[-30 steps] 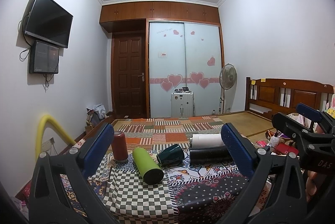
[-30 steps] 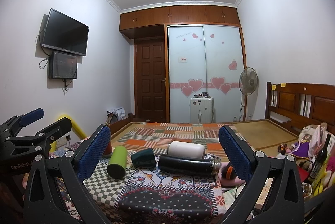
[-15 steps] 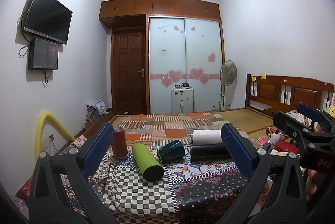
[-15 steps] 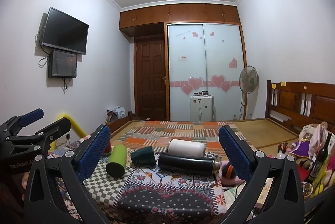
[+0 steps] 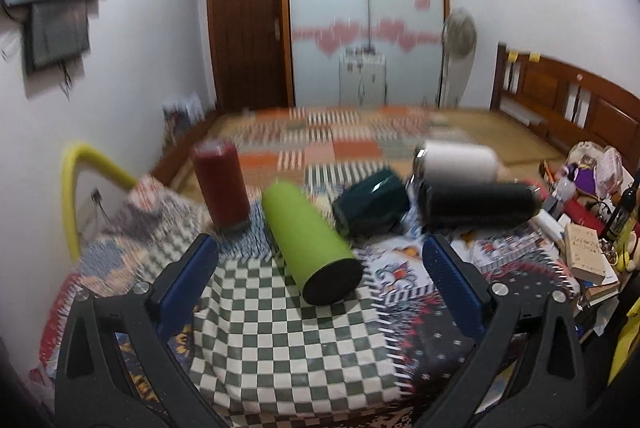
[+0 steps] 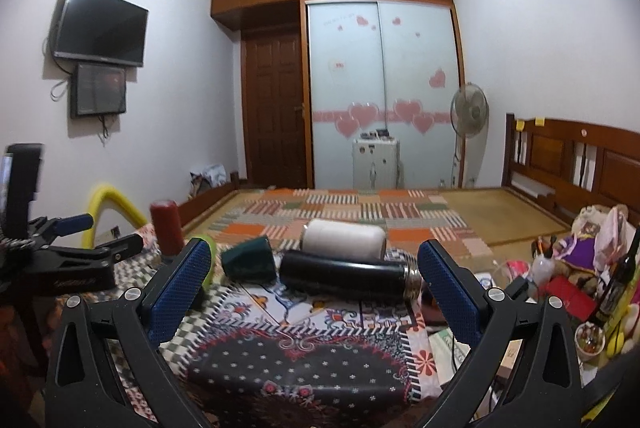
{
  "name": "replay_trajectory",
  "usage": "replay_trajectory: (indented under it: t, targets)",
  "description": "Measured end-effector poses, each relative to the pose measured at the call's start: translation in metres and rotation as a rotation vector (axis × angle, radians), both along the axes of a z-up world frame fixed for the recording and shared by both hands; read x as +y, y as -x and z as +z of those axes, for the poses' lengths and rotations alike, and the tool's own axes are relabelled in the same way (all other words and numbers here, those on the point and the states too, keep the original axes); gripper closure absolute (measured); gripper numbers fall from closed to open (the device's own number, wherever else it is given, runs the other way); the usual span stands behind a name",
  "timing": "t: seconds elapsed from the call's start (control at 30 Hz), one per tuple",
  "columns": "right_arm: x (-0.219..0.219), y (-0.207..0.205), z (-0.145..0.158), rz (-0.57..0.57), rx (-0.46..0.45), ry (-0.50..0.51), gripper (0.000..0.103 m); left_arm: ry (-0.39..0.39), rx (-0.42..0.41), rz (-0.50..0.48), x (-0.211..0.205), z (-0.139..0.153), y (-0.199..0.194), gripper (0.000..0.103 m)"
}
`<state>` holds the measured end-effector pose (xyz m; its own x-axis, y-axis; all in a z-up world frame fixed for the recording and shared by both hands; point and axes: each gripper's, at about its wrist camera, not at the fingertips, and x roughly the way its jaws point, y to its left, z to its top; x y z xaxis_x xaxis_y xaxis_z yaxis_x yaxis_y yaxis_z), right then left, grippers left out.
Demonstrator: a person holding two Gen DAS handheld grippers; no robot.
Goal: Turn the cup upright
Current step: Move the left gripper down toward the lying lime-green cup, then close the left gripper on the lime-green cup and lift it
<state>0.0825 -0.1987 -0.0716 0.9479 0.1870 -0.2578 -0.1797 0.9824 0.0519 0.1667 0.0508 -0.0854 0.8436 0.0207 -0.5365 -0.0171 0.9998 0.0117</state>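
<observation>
A: Left wrist view first. What state is the left gripper [image 5: 320, 270] in?

B: Jaws spread wide, nothing between them. Blue pads [image 5: 188, 282] hover low over the checked cloth [image 5: 280, 340]. Frame is motion-blurred, far wall most of all.

A: Where are the cups?

B: Green cup [image 5: 310, 246] lies on its side on the checked cloth, dark end toward the camera, in line with the gap between the fingers but beyond the tips. Red cup [image 5: 220, 184] stands on end to its left, apart from it. Dark teal cup [image 5: 370, 206] lies on its side just right of the green one; whether they touch I cannot tell. Black flask [image 5: 478, 204] lies lengthwise further right, white cup [image 5: 458, 162] on its side right behind it.

A: Right wrist view?

B: Right gripper [image 6: 314, 286] also wide apart, holding nothing. Black flask [image 6: 348, 274] lies across the gap between its fingers, beyond the tips, on the patterned cloth [image 6: 320, 360]. White cup [image 6: 344, 238] behind it, dark teal cup [image 6: 250, 260] to the left. Red cup [image 6: 166, 226] upright at the far left. Green cup [image 6: 208, 268] is mostly hidden behind the left pad [image 6: 180, 288]; only a sliver shows.

A: Left gripper visible here?

B: Yes, at the left edge [image 6: 76, 240], seen side-on, jaws parted, off the cups
</observation>
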Motion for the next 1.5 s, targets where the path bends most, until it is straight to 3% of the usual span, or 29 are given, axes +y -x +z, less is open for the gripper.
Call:
replay_trajectory:
  t: [0.33,0.67,0.93,1.13,1.3,1.5]
  targets:
    - [-0.010,-0.041,-0.028,-0.025,0.096,-0.007,0.000,0.144,0.341,-0.008,0.040,-0.046,-0.125,0.013]
    - [-0.006,-0.069,-0.048,-0.006,0.141,-0.008,0.000,0.179,0.570,0.018,0.051,-0.087,-0.184,0.014]
    - [-0.005,-0.077,-0.056,0.003,0.165,-0.016,0.000,0.258,0.648,0.007,0.052,-0.106,-0.202,0.025]
    - [-0.005,-0.079,-0.055,0.005,0.169,-0.018,0.000,0.289,0.638,0.039,0.053,-0.105,-0.199,0.029]
    - [-0.006,-0.076,-0.053,0.005,0.165,-0.015,0.000,0.221,0.642,0.045,0.049,-0.098,-0.180,0.038]
    - [-0.008,-0.067,-0.044,0.008,0.147,-0.031,0.000,0.174,0.623,0.008,0.039,-0.079,-0.132,0.039]
